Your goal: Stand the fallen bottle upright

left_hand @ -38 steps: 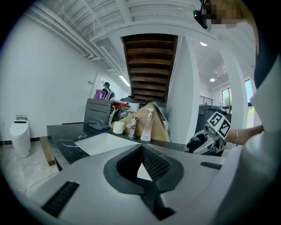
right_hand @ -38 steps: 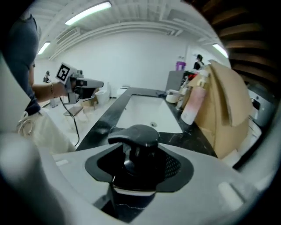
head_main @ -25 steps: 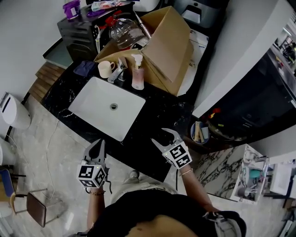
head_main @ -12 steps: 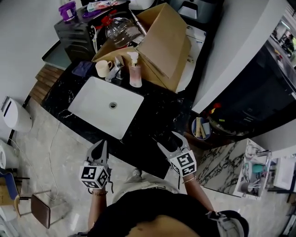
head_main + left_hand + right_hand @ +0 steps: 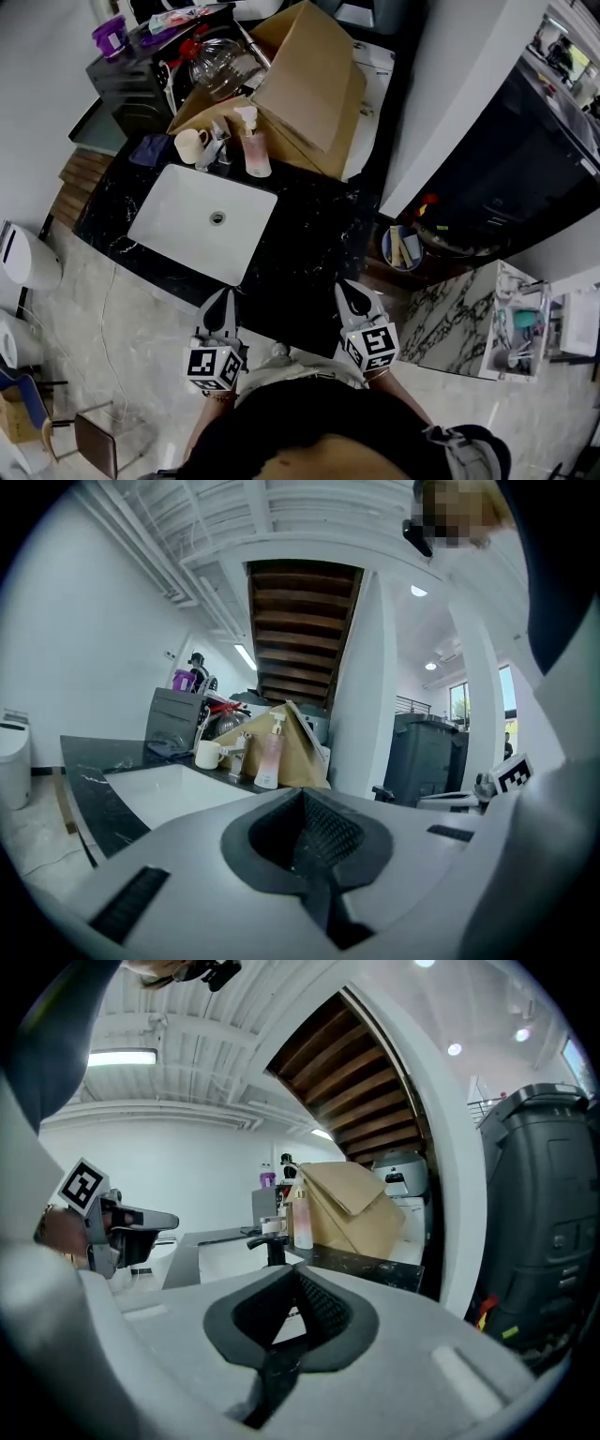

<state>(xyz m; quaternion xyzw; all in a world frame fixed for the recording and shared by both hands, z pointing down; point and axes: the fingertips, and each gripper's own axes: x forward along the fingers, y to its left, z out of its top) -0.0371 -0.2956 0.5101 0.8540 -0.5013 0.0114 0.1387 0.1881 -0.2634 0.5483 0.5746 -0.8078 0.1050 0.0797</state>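
Note:
A pink pump bottle (image 5: 254, 150) stands upright on the black marble counter (image 5: 314, 234), next to the faucet (image 5: 217, 142) behind the white sink (image 5: 164, 230). It also shows far off in the left gripper view as the bottle (image 5: 268, 757) and in the right gripper view as the bottle (image 5: 302, 1218). My left gripper (image 5: 223, 302) hangs shut and empty at the counter's near edge. To its right my right gripper (image 5: 352, 294) is closing, its jaws meeting on nothing. Both are far from the bottle.
A big cardboard box (image 5: 314, 84) leans behind the bottle, with a cream mug (image 5: 188, 145) left of the faucet and a glass jar (image 5: 214, 64) further back. A round bin (image 5: 401, 247) sits beside the counter's right end. A white wall column rises at right.
Both grippers have drawn back toward my body from the counter. The right gripper's jaws, spread apart earlier, have come together. The left gripper drifted right.

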